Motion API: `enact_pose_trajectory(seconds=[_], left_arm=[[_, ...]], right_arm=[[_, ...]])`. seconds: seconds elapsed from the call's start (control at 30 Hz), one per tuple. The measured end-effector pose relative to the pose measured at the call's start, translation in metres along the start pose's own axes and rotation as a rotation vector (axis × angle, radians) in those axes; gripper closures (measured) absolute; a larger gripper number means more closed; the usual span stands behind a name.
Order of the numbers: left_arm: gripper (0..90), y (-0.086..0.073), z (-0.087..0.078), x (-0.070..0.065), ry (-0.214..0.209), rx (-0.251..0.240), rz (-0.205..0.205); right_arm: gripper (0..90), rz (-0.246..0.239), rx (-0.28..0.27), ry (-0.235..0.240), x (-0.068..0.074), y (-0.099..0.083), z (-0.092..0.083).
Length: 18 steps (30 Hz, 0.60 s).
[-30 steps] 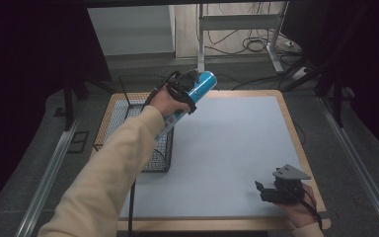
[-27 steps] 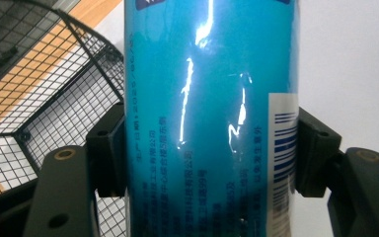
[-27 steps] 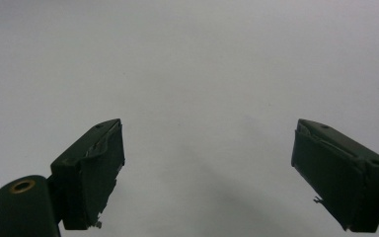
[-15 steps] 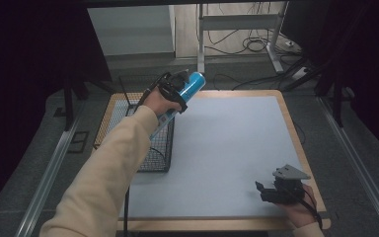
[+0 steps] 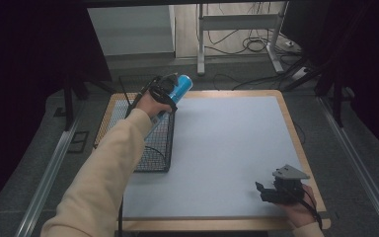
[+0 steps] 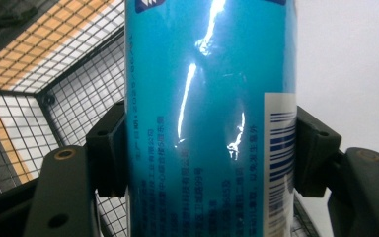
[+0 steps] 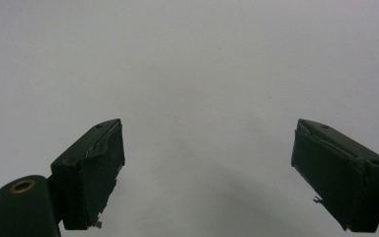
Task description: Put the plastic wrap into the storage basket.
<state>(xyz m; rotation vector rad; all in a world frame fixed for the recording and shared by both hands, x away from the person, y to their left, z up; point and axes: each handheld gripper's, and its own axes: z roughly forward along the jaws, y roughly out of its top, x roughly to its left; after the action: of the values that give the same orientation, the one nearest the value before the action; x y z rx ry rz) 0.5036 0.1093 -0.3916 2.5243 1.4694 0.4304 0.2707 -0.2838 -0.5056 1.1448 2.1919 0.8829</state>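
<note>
Can held over basket

Left claw [image 5: 170,88] pinches a blue can [image 5: 177,90], its pads pressed on both sides of the can [image 6: 209,123] in the left gripper view. The can hangs tilted above the far right corner of the wire basket [image 5: 154,148] at the surface's [image 5: 227,148] left side. Right claw [image 5: 262,191] rests near the front right edge, jaws spread, nothing between them [image 7: 207,173].

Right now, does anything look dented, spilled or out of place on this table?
Nothing is spilled. The blue can, clamped in the left gripper above the wire basket, shows creases and shallow dents in its side in the left gripper view. The right gripper is open over the bare white mat.
</note>
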Motion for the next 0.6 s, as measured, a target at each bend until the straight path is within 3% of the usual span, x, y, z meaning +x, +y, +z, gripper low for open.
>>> enact_pose_trajectory(seconds=[0.23, 0.6], left_arm=[[31.2, -0.008, 0.012, 0.008, 0.004, 0.014, -0.024], [31.2, -0.013, 0.025, 0.013, 0.028, 0.043, -0.017]], right_arm=[[13.2, 0.001, 0.004, -0.002, -0.001, 0.000, 0.000], [13.2, -0.001, 0.009, -0.003, -0.001, -0.001, 0.001]])
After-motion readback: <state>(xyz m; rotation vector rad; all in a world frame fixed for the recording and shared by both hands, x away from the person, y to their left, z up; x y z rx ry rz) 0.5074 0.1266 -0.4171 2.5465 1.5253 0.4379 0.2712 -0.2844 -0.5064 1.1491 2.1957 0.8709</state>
